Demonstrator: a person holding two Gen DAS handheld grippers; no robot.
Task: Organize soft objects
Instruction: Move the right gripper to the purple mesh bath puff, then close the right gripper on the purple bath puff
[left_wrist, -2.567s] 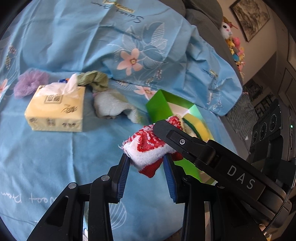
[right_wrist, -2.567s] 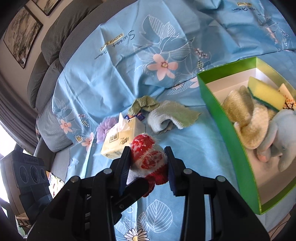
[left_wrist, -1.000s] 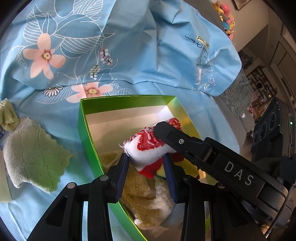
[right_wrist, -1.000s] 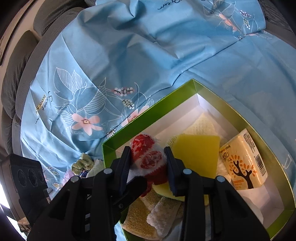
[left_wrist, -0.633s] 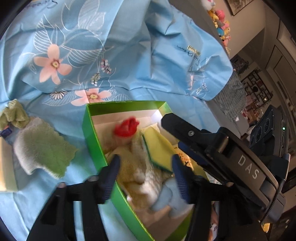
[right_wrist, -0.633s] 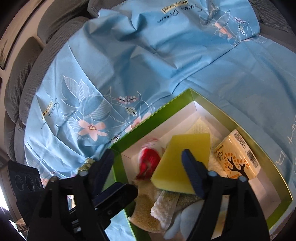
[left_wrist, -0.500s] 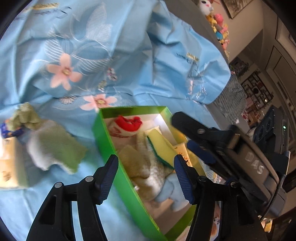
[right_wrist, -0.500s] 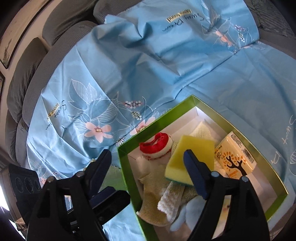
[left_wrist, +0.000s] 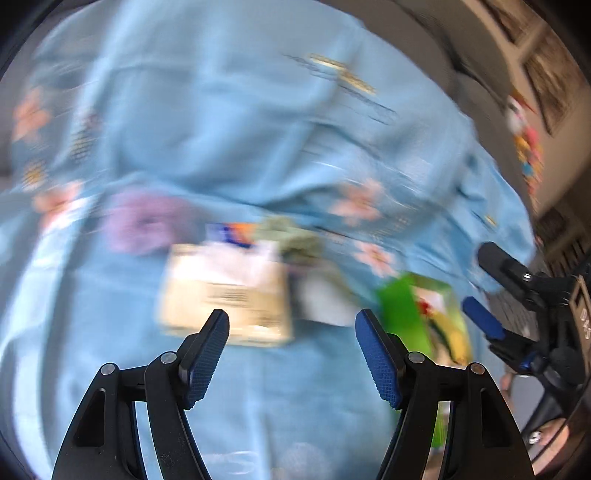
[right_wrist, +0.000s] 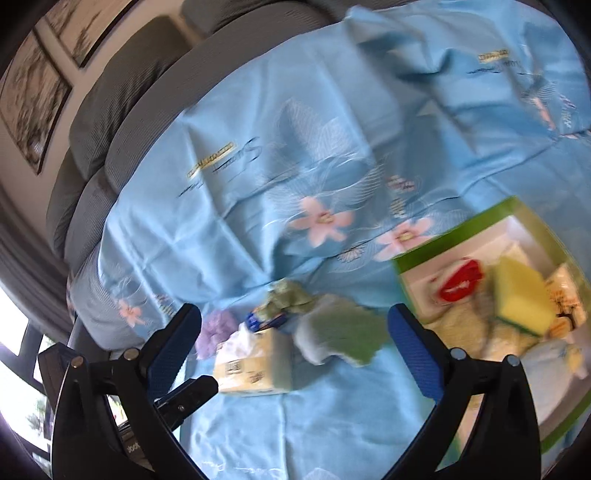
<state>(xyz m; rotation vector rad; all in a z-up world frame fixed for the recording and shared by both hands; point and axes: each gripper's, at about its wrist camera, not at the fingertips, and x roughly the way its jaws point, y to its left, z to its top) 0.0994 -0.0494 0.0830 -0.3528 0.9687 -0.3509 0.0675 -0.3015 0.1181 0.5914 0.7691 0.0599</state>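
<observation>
The left claw stands wide open with nothing between its blue-padded fingers, and the right claw is spread just as wide and equally empty. Both hover above a light blue floral bedsheet draped over a grey sofa. Ahead of the left claw, just beyond its fingertips, lies a pale yellow tissue box; the view there is blurred, so the fluffy purple thing further off to the left is probably a scrunchie. Between the right claw's fingers, further out, lies a pale green knitted cloth, with a crumpled olive green rag just behind it. To the right of the right claw sits the green cardboard box, holding a red and white fabric piece, a yellow sponge and cream towels.
</observation>
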